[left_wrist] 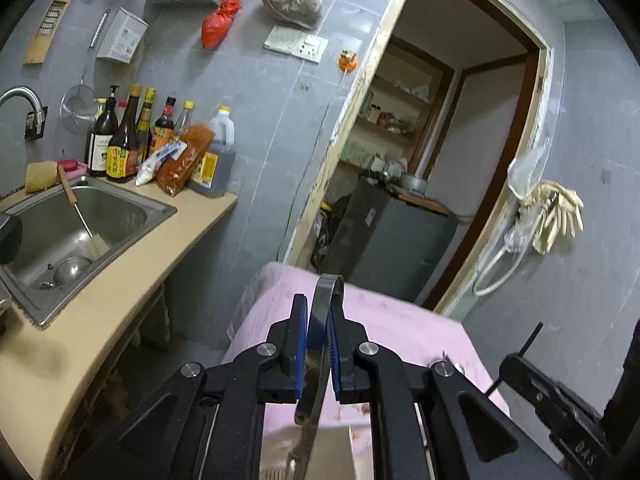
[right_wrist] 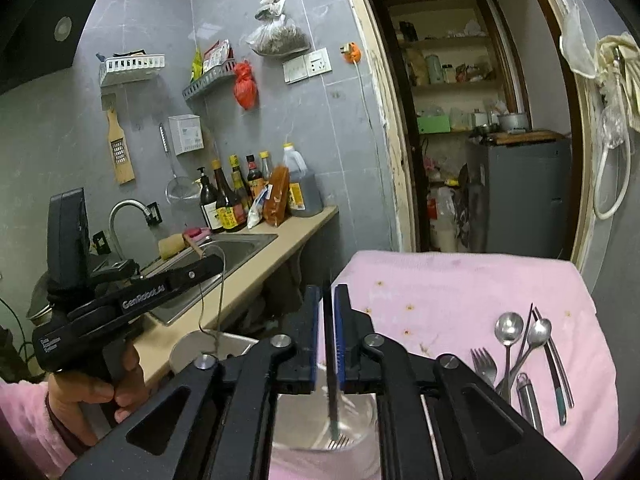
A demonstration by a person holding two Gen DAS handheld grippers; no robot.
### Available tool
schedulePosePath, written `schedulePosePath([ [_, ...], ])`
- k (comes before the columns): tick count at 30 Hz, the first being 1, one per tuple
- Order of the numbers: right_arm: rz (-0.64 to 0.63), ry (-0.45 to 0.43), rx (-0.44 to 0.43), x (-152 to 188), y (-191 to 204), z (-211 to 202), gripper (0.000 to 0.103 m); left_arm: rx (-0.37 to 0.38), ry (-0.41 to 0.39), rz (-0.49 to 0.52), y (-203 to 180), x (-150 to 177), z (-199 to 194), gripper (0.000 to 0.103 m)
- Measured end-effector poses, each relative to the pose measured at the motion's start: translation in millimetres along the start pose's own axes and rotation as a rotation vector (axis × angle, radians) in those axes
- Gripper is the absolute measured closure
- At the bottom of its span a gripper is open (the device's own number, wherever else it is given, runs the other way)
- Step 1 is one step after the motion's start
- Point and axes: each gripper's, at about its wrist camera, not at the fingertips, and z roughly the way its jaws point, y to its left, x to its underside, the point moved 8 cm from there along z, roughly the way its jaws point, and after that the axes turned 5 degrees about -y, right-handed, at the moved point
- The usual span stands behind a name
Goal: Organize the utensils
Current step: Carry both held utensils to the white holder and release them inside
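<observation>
The left gripper [left_wrist: 318, 344] has its blue pads closed on a metal utensil handle [left_wrist: 326, 300], whose flat rounded end stands up above the fingertips while the working end hangs down out of clear sight, over a metal container [left_wrist: 304, 452] on the pink cloth [left_wrist: 400, 328].

The right gripper [right_wrist: 327, 334] is clamped on the thin dark handle of a fork [right_wrist: 332, 400], held nearly upright with its tines down inside a round metal container [right_wrist: 360, 420] just below the jaws.

On the near right of the cloth [right_wrist: 440, 292] lie the loose utensils [right_wrist: 524, 356]: two spoons, a fork, a pair of chopsticks and a short metal-handled tool, bunched together and overlapping.

To the left, a hand [right_wrist: 92, 392] in a pink sleeve grips the other tool in front of the sink [right_wrist: 236, 246] and a row of sauce bottles [right_wrist: 240, 196] on the counter.
</observation>
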Motion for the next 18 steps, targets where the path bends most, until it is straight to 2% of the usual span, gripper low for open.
schedulePosePath([
  [1,0.005,0.001,0.0,0.5,-0.4,-2.0,0.081,0.001,0.011,0.001,0.5,2.3,-2.5,0.091],
  [2,0.013,0.002,-0.002,0.6,-1.4,-4.6,0.077,0.0,0.025,-0.001,1.1,4.4,-5.6,0.085],
  [3,0.023,0.003,-0.006,0.0,-2.3,-7.2,0.076,-0.002,0.039,-0.002,1.3,6.6,-7.6,0.077],
  [7,0.047,-0.008,0.01,-9.3,-8.1,-19.6,0.076,-0.016,0.057,-0.018,1.4,8.9,-22.4,0.065],
  [10,0.056,-0.035,0.038,-22.0,-18.1,-35.6,0.058,-0.027,0.049,-0.016,-5.3,1.6,-33.3,0.054],
  [13,0.06,-0.068,0.078,-34.8,-33.9,-53.4,0.045,-0.047,0.027,0.016,-19.1,-8.9,-41.4,0.036],
  [14,0.061,-0.077,0.095,-39.0,-41.2,-59.8,0.038,-0.058,0.019,0.03,-25.2,-11.8,-43.9,0.027],
  [15,0.062,-0.084,0.108,-43.0,-46.6,-64.5,0.034,-0.067,0.009,0.043,-31.7,-14.4,-45.7,0.018],
  [18,0.06,-0.108,0.157,-56.0,-68.5,-81.2,0.024,-0.083,-0.025,0.072,-53.6,-19.6,-50.8,0.008],
])
